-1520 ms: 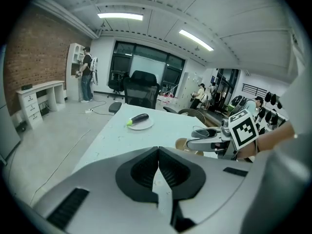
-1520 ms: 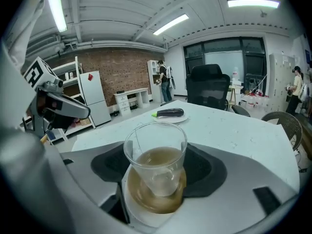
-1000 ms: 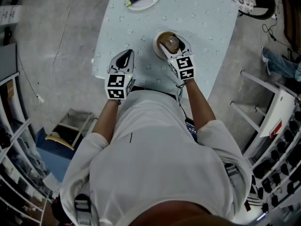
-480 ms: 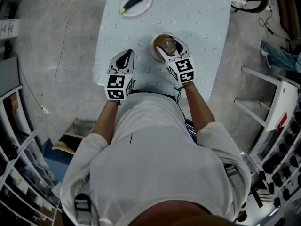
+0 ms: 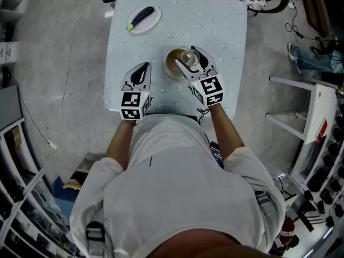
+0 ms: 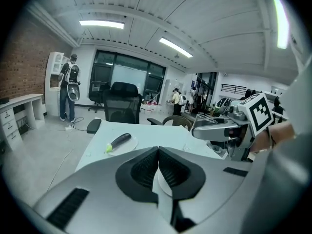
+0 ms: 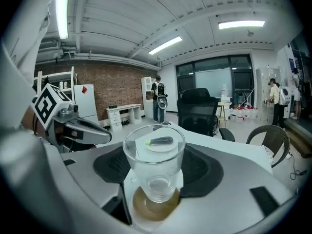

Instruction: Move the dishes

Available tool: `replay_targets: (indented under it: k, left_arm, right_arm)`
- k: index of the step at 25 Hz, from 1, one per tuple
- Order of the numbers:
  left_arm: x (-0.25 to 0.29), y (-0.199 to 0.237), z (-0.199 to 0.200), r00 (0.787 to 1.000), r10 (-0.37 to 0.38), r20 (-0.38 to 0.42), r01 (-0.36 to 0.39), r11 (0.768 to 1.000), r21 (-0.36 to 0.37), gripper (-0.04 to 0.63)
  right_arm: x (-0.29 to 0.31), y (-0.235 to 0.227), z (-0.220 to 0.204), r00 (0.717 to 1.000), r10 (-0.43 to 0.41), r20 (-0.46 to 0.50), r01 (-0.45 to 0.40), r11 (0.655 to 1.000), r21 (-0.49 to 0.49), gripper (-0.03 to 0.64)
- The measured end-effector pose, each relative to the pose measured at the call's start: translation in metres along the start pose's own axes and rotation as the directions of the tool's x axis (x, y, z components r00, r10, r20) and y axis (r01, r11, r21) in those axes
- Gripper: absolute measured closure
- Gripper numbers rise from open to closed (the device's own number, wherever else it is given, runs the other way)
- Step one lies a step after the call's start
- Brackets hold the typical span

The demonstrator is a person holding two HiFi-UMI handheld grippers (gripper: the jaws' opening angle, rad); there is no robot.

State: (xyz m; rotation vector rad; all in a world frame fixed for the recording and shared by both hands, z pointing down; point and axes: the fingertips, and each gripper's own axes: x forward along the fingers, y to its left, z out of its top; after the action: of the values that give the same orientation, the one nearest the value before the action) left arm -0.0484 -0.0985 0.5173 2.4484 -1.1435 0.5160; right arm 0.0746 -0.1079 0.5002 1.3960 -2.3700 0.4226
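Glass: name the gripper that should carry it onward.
Right. The right gripper has the glass gripped between its fingers, over the brown saucer. The left gripper is shut, empty and off to the side.

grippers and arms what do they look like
Both the left gripper and right gripper are pale grey shells with black ribbed lining inside the jaws, each carrying a white cube with black square markers. The person wears a white short-sleeved shirt.

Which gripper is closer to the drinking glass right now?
Right. The right gripper grips the glass between its jaws; the left gripper, shut and empty, sits off to its left, clear of it.
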Motion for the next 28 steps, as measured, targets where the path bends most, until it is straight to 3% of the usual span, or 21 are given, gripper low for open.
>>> replay_targets:
  k: [9,16,28]
  left_arm:
    - [0.015,-0.012,0.015,0.999,-0.044,0.025,0.044,0.999,0.008,0.577]
    - [0.019,-0.002,0.016,0.999,-0.038,0.021,0.038,0.999,-0.002,0.577]
    - [-0.005,0.049,-0.001,0.997,0.074,0.010,-0.073,0.995,-0.071,0.577]
  right_arm:
    - [-0.015,-0.015,0.006,0.999,-0.046,-0.004,0.046,0.999,-0.018,0.336]
    - [-0.005,-0.022,0.015,0.999,-0.049,-0.005,0.049,0.998,-0.032,0.336]
    - [0.052,0.012,0.034,0.997,0.074,-0.017,-0.075,0.993,-0.087,0.336]
